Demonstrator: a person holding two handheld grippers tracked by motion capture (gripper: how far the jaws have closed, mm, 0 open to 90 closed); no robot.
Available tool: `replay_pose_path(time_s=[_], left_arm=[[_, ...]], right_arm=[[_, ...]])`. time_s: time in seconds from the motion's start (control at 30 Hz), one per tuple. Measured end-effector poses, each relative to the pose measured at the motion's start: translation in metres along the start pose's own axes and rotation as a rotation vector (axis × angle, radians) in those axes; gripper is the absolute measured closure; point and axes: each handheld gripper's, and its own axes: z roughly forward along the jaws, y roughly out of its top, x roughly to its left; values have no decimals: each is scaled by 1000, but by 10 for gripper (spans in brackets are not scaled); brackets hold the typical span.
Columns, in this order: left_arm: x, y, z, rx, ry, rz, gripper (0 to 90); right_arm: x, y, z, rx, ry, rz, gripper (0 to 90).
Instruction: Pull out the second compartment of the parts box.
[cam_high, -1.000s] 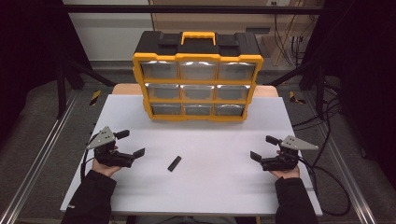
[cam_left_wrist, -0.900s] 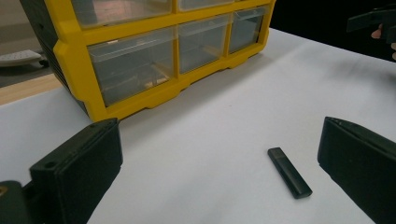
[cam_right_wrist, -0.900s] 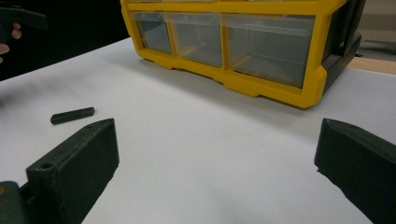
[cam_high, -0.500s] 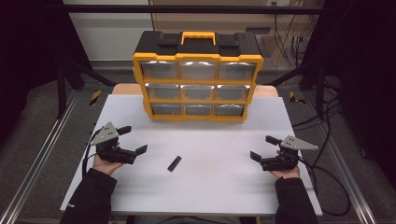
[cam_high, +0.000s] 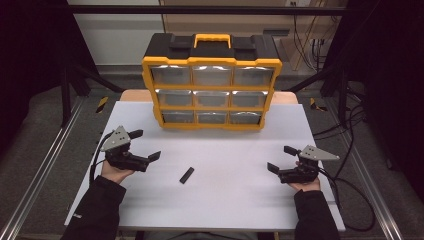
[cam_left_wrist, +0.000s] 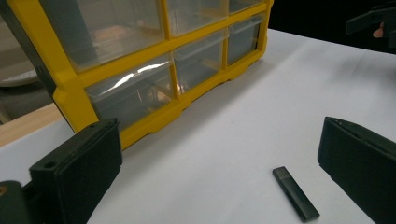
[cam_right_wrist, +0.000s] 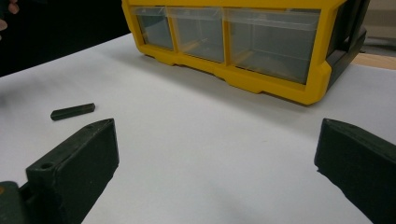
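White table (cam_high: 225, 210): stick (cam_high: 186, 175) flat before organizer (cam_high: 212, 82); left gripper (cam_high: 145, 145) near, jaws wide for pickup; right gripper (cam_high: 280, 158) wide, idle.

Sleeves: both forearms wore dark long sleeves.
Left gripper (cam_high: 142, 146): black body, two blocky black jaws, grey three-cornered top plate, black cable.
Right gripper (cam_high: 281, 158): matching black build, grey plate, trailing black cable.
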Motion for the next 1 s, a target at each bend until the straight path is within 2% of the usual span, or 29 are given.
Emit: replay_pose_path(time_s=[0.5,1.0], left_arm=[[-7,28,13,6,-6,66,0],[-16,45,29,32,-13,115,0]], right_arm=[[1,0,1,14,4,-4,3],[1,0,1,13,4,-6,3]])
